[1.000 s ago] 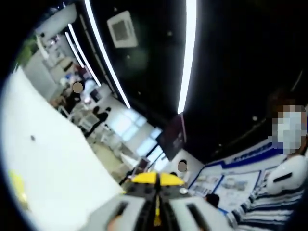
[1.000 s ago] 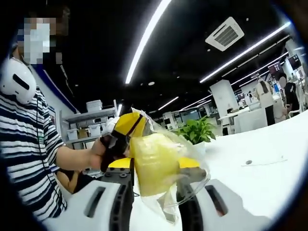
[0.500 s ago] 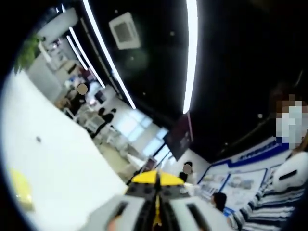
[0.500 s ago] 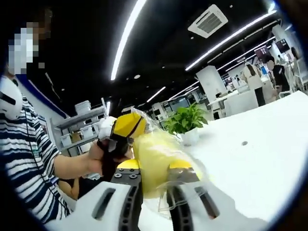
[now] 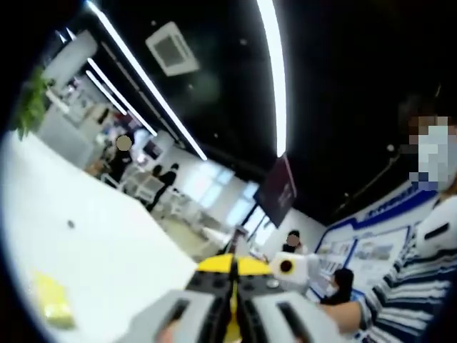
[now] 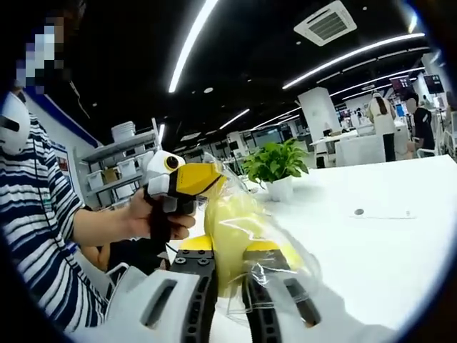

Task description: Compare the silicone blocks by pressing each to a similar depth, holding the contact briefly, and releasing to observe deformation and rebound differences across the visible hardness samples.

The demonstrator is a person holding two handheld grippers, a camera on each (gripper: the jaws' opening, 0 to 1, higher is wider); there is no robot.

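Since a second ago the yellow silicone block in its clear plastic bag [image 6: 239, 239] has stayed clamped in the right gripper [image 6: 223, 268], and the left gripper [image 6: 187, 179], seen from the right gripper view, has turned so its yellow nose points toward the bag's upper edge; it was more end-on before. The cameras themselves have tilted, so the shift of the room is not a move of the things.

Right gripper: black jaws with yellow tips closed against the bagged block, which stands up between them; the crinkled plastic spills over the right jaw. Grasping the block through the bag.

Left gripper: in the left gripper view [image 5: 233, 286] its two jaws meet along a thin yellow line with nothing seen between them; clenched, empty. In the right gripper view a person's hand [image 6: 153, 218] grips its handle, and its tip sits just beside the top of the bag; contact cannot be told.

A second small yellow block [image 5: 51, 309] lies on the white table [image 5: 107, 250] at the lower left of the left gripper view, blurred.

Also noted: a person in a striped sleeve [image 6: 39, 236], a potted green plant [image 6: 275, 168] on the table beyond the bag, and a small dark spot [image 6: 358, 211] on the tabletop well apart from it.
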